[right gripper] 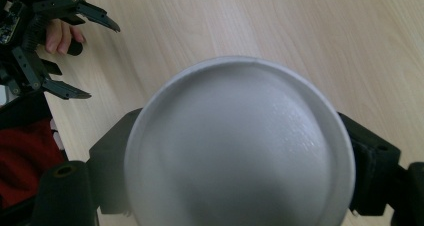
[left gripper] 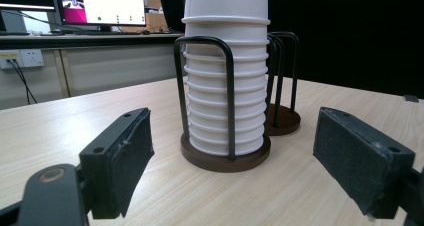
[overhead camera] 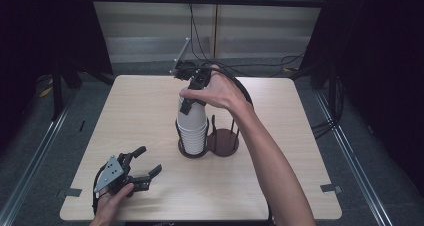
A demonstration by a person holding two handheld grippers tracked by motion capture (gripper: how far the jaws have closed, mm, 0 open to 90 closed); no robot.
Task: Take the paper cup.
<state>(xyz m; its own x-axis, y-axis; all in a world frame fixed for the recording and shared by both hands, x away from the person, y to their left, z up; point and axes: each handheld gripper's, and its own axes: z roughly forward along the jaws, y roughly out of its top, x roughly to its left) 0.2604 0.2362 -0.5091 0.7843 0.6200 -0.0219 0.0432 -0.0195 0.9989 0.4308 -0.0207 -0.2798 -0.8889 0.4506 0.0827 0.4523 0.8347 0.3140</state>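
A pale wooden table (overhead camera: 150,111) stands on a grey floor, dark curtains at both sides and a light wall panel with trailing cables behind.

At the near left corner of the table, the left gripper (overhead camera: 142,162) rests low in the person's left hand (overhead camera: 111,202). Its jaws stand apart, released, with nothing between them. In the left gripper view the two black pads (left gripper: 127,156) frame the cup rack straight ahead, well apart from it. Beyond the rack in that view, a desk with a lit monitor (left gripper: 102,5) sits by the wall.

Ahead and to the right of that gripper, near the table's middle, stands a dark wire rack with two round bases (overhead camera: 222,147). Its left ring holds a stack of white paper cups (left gripper: 226,111), nested upside down. The right ring has no cups in it.

Above the stack, the right gripper (overhead camera: 191,97) points downward in the person's right hand (overhead camera: 220,92). Its jaws are clenched on the sides of the top cup (right gripper: 240,146), which sits on the stack. In the right gripper view the cup's round white bottom faces the camera, a pad pressing each side.
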